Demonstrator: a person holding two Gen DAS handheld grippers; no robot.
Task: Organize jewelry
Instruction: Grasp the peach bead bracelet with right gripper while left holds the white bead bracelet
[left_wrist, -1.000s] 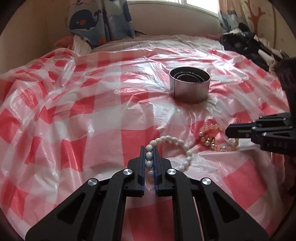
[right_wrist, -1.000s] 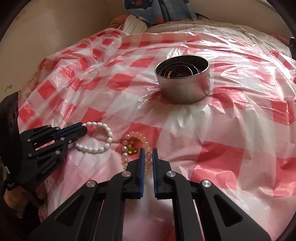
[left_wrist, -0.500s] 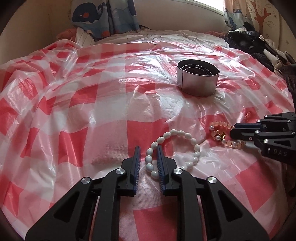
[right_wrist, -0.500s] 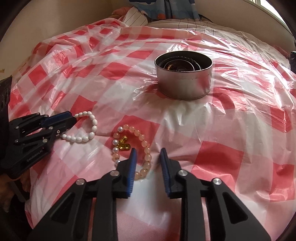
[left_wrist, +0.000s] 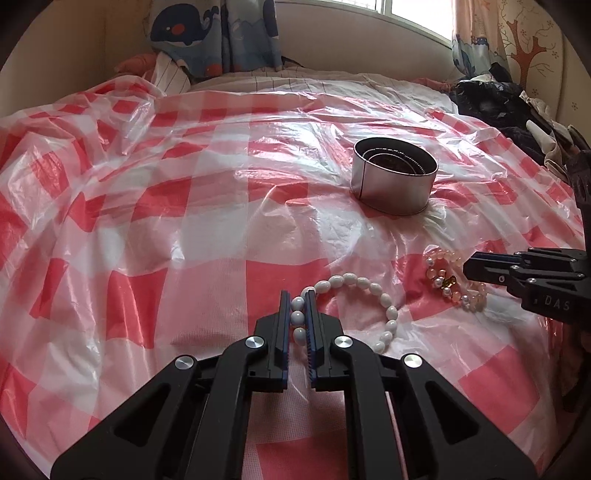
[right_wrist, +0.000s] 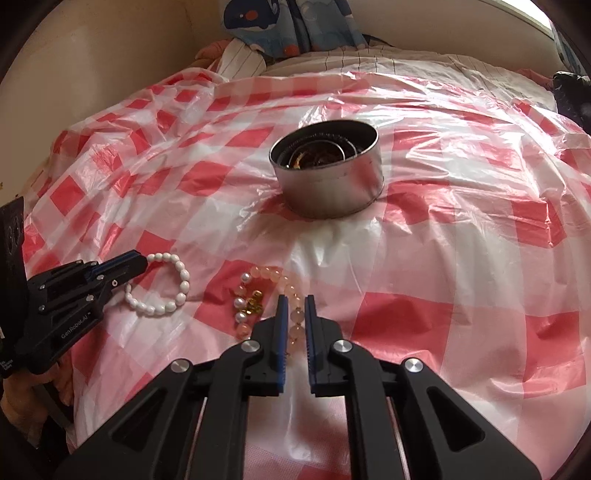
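Note:
A white bead bracelet (left_wrist: 373, 295) lies on the red-and-white checked plastic sheet. My left gripper (left_wrist: 297, 308) is shut on its near-left beads; it also shows in the right wrist view (right_wrist: 142, 260) with the bracelet (right_wrist: 173, 291). A peach and pearl bracelet with a gold charm (left_wrist: 448, 286) lies to its right. My right gripper (right_wrist: 294, 310) is shut on that bracelet's (right_wrist: 258, 291) right side; it shows in the left wrist view (left_wrist: 471, 266). A round metal tin (left_wrist: 393, 179) with dark jewelry inside stands farther back (right_wrist: 328, 173).
The sheet covers a soft bed and is wrinkled. Dark clothes (left_wrist: 495, 107) lie at the back right. A whale-print curtain (left_wrist: 218, 33) and a striped pillow (left_wrist: 173, 77) are at the back, by the wall.
Both grippers opened half a second ago and have closed again, the left on the white bracelet, the right on the peach one. Both bracelets stay on the sheet.

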